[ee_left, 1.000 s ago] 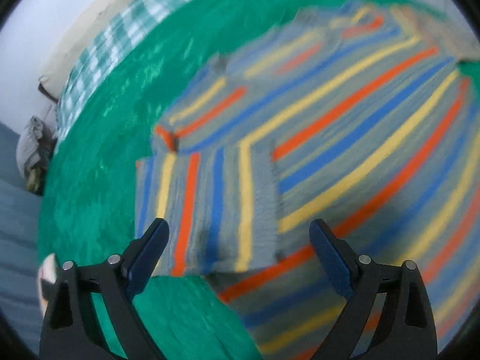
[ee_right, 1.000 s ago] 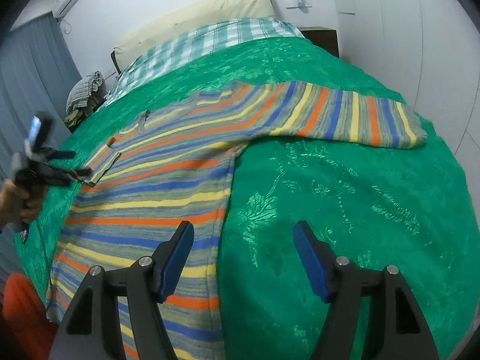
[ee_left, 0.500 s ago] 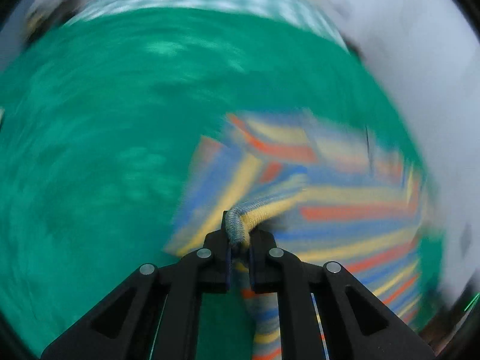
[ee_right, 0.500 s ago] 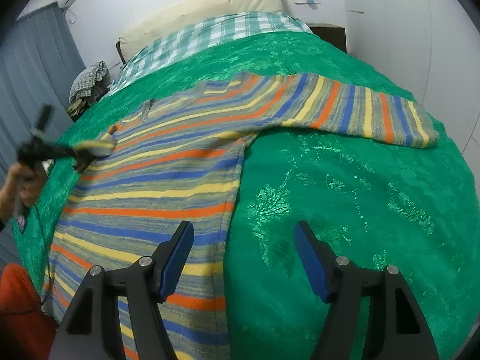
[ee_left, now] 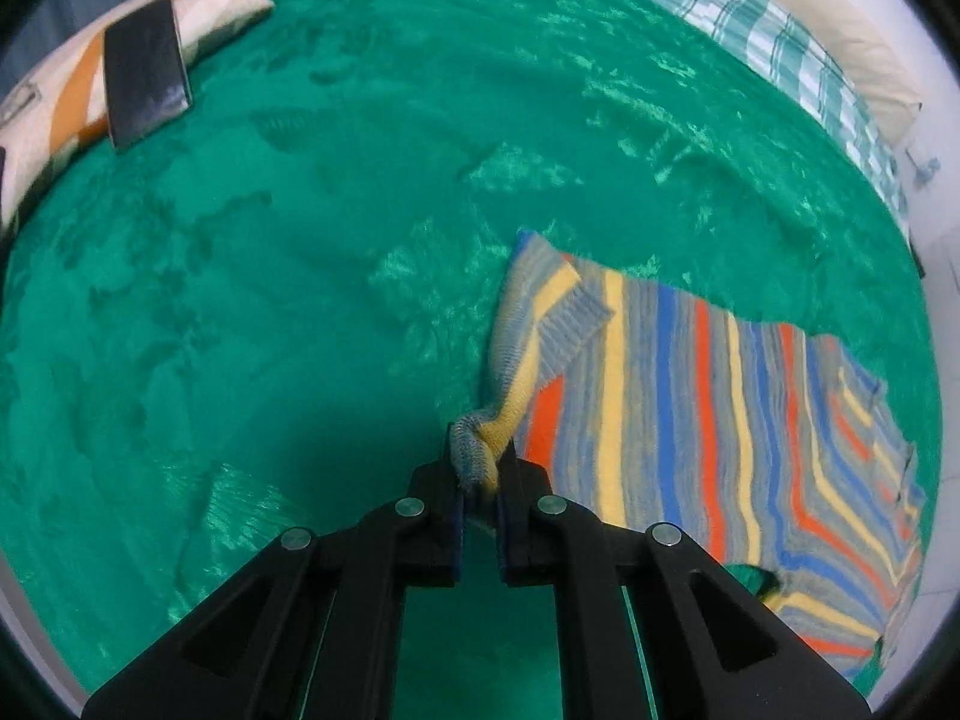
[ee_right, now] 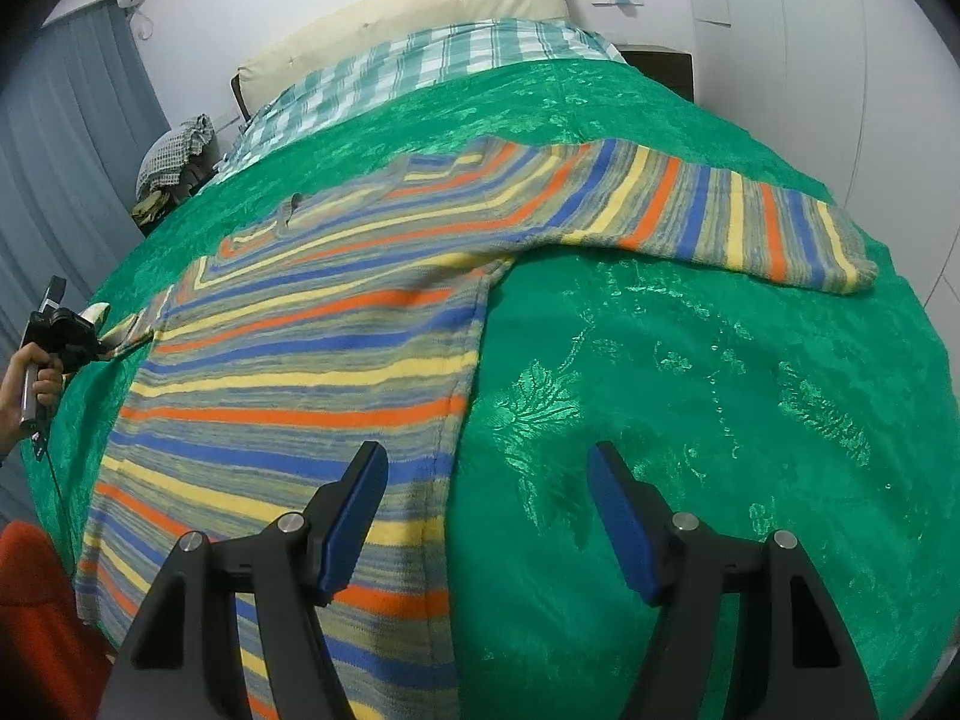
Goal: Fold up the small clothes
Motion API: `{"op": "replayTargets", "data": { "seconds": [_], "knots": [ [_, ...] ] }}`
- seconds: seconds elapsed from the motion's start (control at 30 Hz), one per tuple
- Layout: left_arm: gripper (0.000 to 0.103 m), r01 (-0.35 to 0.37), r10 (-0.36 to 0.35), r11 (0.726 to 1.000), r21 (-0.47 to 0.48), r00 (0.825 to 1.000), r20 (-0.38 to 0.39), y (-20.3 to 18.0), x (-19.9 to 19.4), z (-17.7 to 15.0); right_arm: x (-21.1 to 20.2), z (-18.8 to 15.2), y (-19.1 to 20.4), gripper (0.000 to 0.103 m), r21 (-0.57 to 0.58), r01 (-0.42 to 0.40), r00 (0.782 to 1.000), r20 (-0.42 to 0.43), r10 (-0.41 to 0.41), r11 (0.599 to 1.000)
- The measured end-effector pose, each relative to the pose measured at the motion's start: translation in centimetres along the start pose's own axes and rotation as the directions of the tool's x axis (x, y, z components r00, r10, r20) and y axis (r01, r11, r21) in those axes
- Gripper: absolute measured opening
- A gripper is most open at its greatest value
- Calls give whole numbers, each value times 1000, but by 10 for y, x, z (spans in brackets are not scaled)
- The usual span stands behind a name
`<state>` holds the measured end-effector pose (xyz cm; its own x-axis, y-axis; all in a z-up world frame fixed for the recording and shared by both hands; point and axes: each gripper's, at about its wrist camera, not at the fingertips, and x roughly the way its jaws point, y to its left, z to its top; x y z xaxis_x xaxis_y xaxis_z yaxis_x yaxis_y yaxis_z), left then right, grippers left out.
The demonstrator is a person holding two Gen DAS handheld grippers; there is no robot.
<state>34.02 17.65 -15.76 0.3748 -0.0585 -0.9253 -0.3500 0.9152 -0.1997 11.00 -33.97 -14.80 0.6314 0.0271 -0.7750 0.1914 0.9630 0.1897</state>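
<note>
A striped knit sweater (ee_right: 312, 348) in grey, blue, orange and yellow lies spread on the green bedspread (ee_right: 690, 396). Its right sleeve (ee_right: 750, 234) lies stretched out to the right. My left gripper (ee_left: 478, 474) is shut on the cuff of the left sleeve (ee_left: 528, 360) and holds it pulled out to the side. It also shows at the left edge of the right wrist view (ee_right: 66, 330). My right gripper (ee_right: 486, 516) is open and empty, above the sweater's lower right side edge.
A checked sheet (ee_right: 420, 66) and a cream pillow (ee_right: 408, 0) lie at the head of the bed. A patterned cushion (ee_left: 66, 96) with a dark flat object (ee_left: 144, 78) on it lies on the bedspread. A white wall is at the right.
My left gripper went from open over the folded-in left sleeve to shut on its cuff, and has drawn the sleeve outward. The right gripper has barely moved.
</note>
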Motion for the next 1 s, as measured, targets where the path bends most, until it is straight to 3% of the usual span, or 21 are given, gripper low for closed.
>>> {"op": "replayTargets", "data": {
  "seconds": [0.1, 0.27, 0.37, 0.43, 0.5, 0.53, 0.6, 0.63, 0.67, 0.7, 0.73, 0.83, 0.9, 1.0],
  "knots": [
    [18, 41, -42, 996, -79, 999, -5, 29, 1, -2, 1, -1, 0, 69, -5, -3, 1000, -7, 3, 1000],
    [13, -35, 41, 985, -171, 999, 32, 75, -15, -4, 1, 0, -1, 69, 2, -14, 1000, -8, 14, 1000],
    [15, -32, 47, 984, -176, 996, 82, 82, -29, -3, 2, 0, -2, 69, 7, -20, 1000, -9, 20, 1000],
    [25, -5, 22, 992, -128, 991, 133, 72, -39, -4, 3, 0, -1, 69, 6, -21, 1000, -15, 21, 1000],
    [28, 77, -74, 997, -14, 984, 161, 44, -46, -9, 5, -1, 1, 69, -5, -17, 1000, -21, 17, 1000],
    [28, 127, -132, 991, 41, 981, 139, 30, -43, -7, 6, -1, 2, 69, -9, -15, 1000, -23, 15, 1000],
    [40, 244, -253, 953, 178, 967, 27, -4, -30, -14, 7, -2, 5, 69, -27, -2, 1000, -26, 1, 1000],
    [49, 258, -259, 933, 252, 965, -30, -25, -19, -18, 8, -3, 6, 69, -32, 4, 1000, -27, -5, 999],
    [50, 217, -217, 927, 307, 976, -33, -37, -12, -20, 9, -2, 6, 69, -36, 7, 1000, -29, -8, 999],
    [50, 114, -121, 931, 347, 993, -3, -46, -1, -17, 9, -3, 7, 69, -38, 10, 999, -31, -11, 999],
    [50, 61, -69, 941, 333, 997, 14, -45, 6, -11, 9, -3, 7, 69, -39, 13, 999, -31, -14, 999],
    [50, -16, 11, 995, 98, 998, 55, -1, 16, 21, 7, -4, 7, 69, -34, 26, 999, -24, -26, 999],
    [51, -62, 67, 995, -73, 995, 75, 41, 10, 29, 4, -4, 6, 69, -26, 32, 999, -13, -33, 999],
    [52, -136, 149, 981, -138, 985, 88, 84, -9, 21, 2, -2, 2, 69, -13, 41, 999, 5, -41, 999]
  ]
}}
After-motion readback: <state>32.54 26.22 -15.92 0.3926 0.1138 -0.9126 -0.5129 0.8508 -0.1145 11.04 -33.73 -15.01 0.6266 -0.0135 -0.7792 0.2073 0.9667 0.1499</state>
